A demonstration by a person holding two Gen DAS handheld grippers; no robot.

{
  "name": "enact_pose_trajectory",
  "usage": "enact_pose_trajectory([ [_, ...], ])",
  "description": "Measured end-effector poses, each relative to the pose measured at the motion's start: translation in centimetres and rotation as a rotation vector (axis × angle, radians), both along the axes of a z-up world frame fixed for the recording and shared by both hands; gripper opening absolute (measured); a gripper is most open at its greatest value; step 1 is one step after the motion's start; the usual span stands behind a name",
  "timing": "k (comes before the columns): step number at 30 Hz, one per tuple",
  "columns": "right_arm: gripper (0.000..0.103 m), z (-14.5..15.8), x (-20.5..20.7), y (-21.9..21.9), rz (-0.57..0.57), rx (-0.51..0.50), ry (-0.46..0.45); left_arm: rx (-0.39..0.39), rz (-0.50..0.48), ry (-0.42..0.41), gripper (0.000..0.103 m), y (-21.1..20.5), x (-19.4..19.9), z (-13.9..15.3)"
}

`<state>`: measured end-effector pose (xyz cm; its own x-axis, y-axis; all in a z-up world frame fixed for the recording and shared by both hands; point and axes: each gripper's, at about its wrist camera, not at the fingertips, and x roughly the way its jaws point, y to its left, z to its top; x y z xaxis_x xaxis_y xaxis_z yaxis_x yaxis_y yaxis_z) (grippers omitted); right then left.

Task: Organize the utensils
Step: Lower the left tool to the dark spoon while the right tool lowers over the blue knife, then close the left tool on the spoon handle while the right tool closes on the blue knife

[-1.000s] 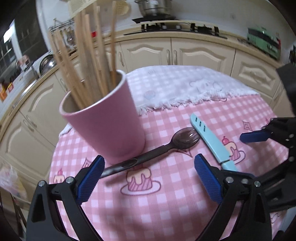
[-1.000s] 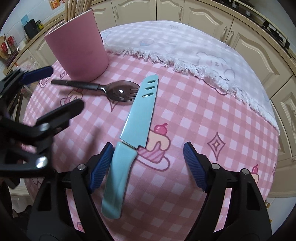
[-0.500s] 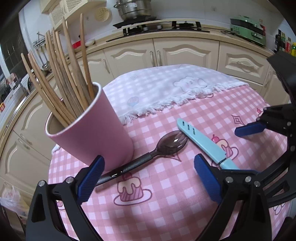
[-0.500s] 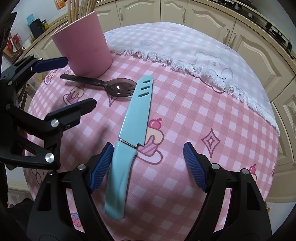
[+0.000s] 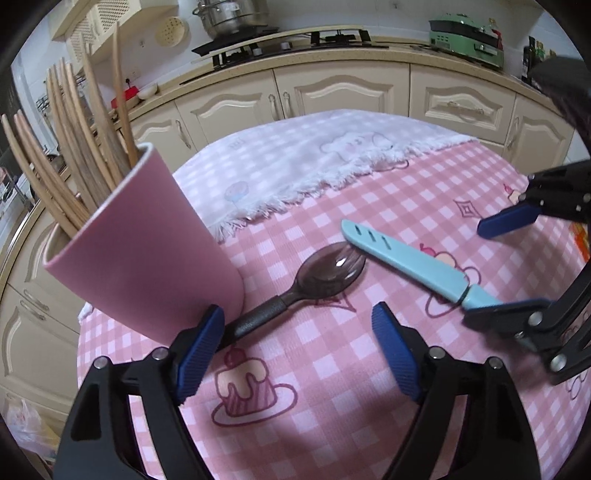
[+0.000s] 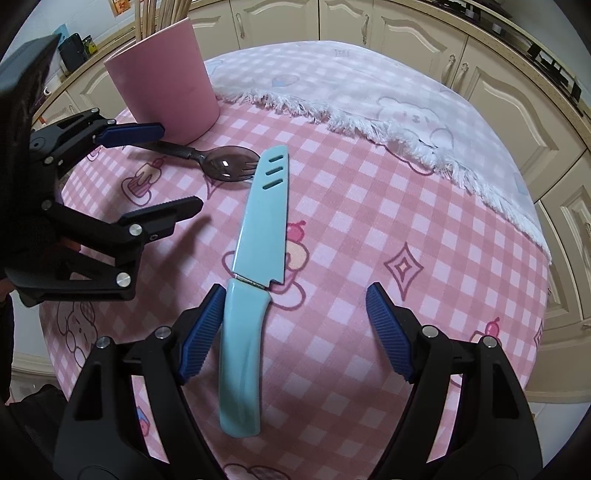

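A dark spork point(image 5: 332, 269) lies on the pink checked tablecloth point(image 5: 332, 369), its handle running under the foot of a pink cup point(image 5: 147, 258) that holds several wooden sticks point(image 5: 74, 147). My left gripper point(image 5: 295, 332) straddles that handle. Its jaws are closing, and the handle sits by the left pad with a gap to the other. A light blue knife point(image 6: 264, 221) lies beside the spork point(image 6: 229, 168). My right gripper point(image 6: 295, 314) stands open over the knife's handle, which lies close to the left pad. The left gripper point(image 6: 181, 166) shows at the left of the right wrist view.
A white fringed towel point(image 5: 314, 166) covers the far part of the round table. Cream cabinets point(image 5: 343, 88) and a hob with a steel pot point(image 5: 229, 18) stand behind it. The table's edge point(image 6: 543, 295) drops off at the right.
The left view has rolled, so the cup now leans to the left. The left jaws have narrowed around the spork handle. The right gripper and the knife have stayed put.
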<state>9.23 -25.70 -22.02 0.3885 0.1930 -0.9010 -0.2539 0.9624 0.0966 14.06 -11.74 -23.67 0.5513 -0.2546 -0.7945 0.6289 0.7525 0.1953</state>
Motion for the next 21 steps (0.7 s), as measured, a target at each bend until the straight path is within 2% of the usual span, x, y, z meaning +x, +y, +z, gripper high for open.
enact_pose_trajectory([
  [2, 0.077, 0.0, 0.0, -0.1, 0.001, 0.002, 0.001, 0.01, -0.02, 0.005, 0.079, -0.2, 0.1, -0.5],
  [5, 0.077, 0.1, -0.1, -0.1, 0.0, 0.006, 0.003, -0.031, -0.043, 0.052, 0.067, 0.0, 0.4, -0.6],
  [9, 0.077, 0.1, 0.0, -0.3, -0.003, 0.0, 0.005, -0.017, -0.08, 0.065, 0.058, -0.2, 0.0, -0.4],
  [15, 0.077, 0.1, -0.2, -1.1, -0.02, -0.012, 0.01, -0.038, -0.11, 0.125, 0.056, -0.2, -0.1, -0.2],
  [19, 0.077, 0.2, -0.2, -1.8, -0.037, -0.009, 0.013, -0.079, -0.115, 0.189, 0.05, 0.2, 0.2, 0.2],
  [21, 0.077, 0.3, -0.1, -1.9, -0.039, -0.007, 0.014, -0.078, -0.109, 0.179, 0.05, 0.2, 0.3, 0.4],
])
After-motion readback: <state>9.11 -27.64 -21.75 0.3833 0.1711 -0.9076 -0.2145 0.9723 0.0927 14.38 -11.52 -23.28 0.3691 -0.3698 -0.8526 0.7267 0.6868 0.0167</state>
